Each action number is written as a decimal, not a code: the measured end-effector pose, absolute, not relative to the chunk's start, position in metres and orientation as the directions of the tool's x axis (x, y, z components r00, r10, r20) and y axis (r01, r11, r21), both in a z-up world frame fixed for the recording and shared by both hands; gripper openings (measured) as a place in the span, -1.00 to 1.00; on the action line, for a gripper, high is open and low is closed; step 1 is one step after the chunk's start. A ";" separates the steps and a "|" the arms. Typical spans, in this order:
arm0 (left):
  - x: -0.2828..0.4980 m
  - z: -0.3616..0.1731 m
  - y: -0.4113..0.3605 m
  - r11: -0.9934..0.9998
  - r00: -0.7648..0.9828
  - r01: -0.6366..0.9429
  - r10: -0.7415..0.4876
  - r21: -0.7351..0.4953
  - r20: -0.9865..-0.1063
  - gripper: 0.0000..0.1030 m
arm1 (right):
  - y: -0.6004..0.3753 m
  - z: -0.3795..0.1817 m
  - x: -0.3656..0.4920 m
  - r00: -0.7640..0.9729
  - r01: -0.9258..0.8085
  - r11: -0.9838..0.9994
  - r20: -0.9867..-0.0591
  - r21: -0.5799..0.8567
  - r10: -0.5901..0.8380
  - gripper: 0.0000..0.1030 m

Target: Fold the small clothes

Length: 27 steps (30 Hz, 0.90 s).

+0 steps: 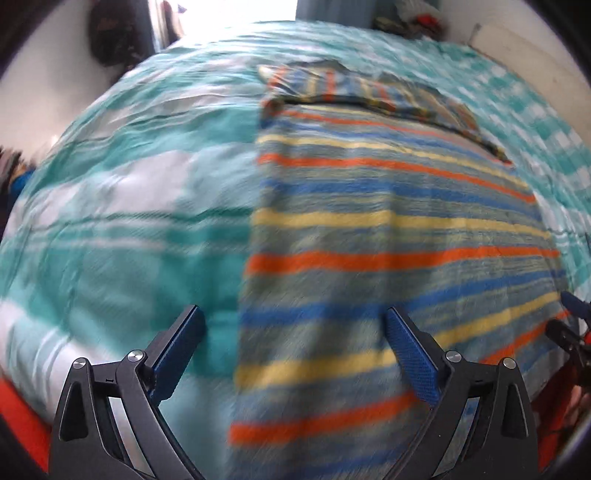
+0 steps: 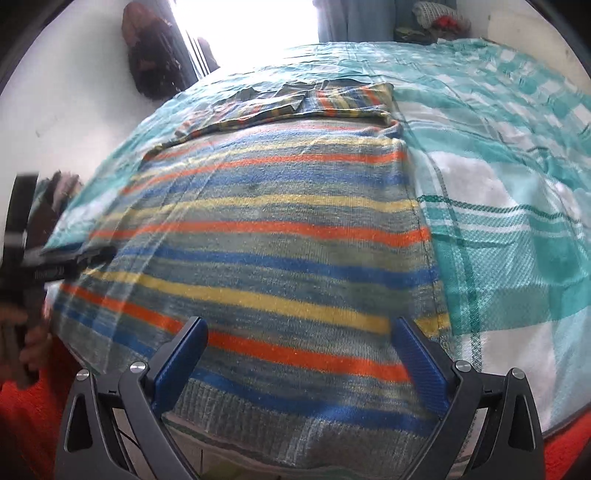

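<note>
Hand-held gripper left [image 1: 293, 345] and right [image 2: 301, 352]: both spread wide, holding nothing, over striped sweater [image 2: 258, 236], long axis bottom-to-top of frame, hem nearest, on bed [image 2: 517, 229].

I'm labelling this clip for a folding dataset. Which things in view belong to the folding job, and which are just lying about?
Part of the job:
striped sweater, spread flat, sleeves folded across its top
left gripper, open, over the sweater's left edge
right gripper, open, over the hem

Just lying about:
teal checked bedsheet underneath
pile of clothes beyond the bed
dark bag on the wall
</note>
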<state>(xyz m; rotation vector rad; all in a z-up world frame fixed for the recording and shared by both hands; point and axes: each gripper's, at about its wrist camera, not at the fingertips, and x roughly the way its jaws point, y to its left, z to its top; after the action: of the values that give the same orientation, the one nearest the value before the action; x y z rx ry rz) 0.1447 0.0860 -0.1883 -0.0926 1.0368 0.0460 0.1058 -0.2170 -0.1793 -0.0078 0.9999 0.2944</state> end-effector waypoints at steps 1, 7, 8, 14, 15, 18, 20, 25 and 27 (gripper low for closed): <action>0.139 -0.185 0.090 0.993 0.513 -0.100 -0.001 -0.061 -0.859 0.91 | -0.216 -0.179 0.104 0.507 -0.250 0.961 -0.830 0.118 0.233 0.92; 0.129 -0.187 0.108 0.988 0.524 -0.142 0.025 -0.058 -0.852 0.91 | -0.211 -0.185 0.104 0.503 -0.252 0.964 -0.841 0.080 0.201 0.94; 0.128 -0.195 0.110 0.988 0.516 -0.139 0.019 -0.062 -0.856 0.95 | -0.208 -0.189 0.105 0.494 -0.257 0.964 -0.848 0.068 0.191 0.98; 0.120 -0.201 0.111 0.989 0.549 -0.132 0.013 -0.071 -0.836 0.99 | -0.203 -0.194 0.102 0.509 -0.281 0.960 -0.846 0.013 0.160 1.00; 0.119 -0.202 0.112 0.989 0.554 -0.129 0.011 -0.072 -0.833 0.99 | -0.204 -0.195 0.102 0.509 -0.282 0.959 -0.845 0.016 0.164 1.00; 0.118 -0.204 0.112 0.989 0.557 -0.127 0.008 -0.076 -0.830 0.99 | -0.203 -0.195 0.101 0.514 -0.285 0.959 -0.842 0.012 0.163 1.00; 0.118 -0.204 0.113 0.989 0.555 -0.127 0.008 -0.076 -0.832 0.99 | -0.203 -0.195 0.100 0.517 -0.287 0.958 -0.841 0.006 0.160 1.00; 0.117 -0.204 0.112 0.989 0.556 -0.128 0.011 -0.073 -0.831 0.99 | -0.203 -0.196 0.098 0.523 -0.291 0.957 -0.837 0.003 0.162 1.00; 0.118 -0.204 0.112 0.989 0.556 -0.126 0.008 -0.075 -0.831 0.99 | -0.202 -0.196 0.097 0.527 -0.294 0.956 -0.834 0.000 0.162 1.00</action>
<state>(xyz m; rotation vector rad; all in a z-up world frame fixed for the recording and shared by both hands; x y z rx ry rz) 0.1178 0.1121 -0.2036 -0.1309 0.9785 0.0797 0.0972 -0.2023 -0.1957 -0.1466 0.9793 0.2735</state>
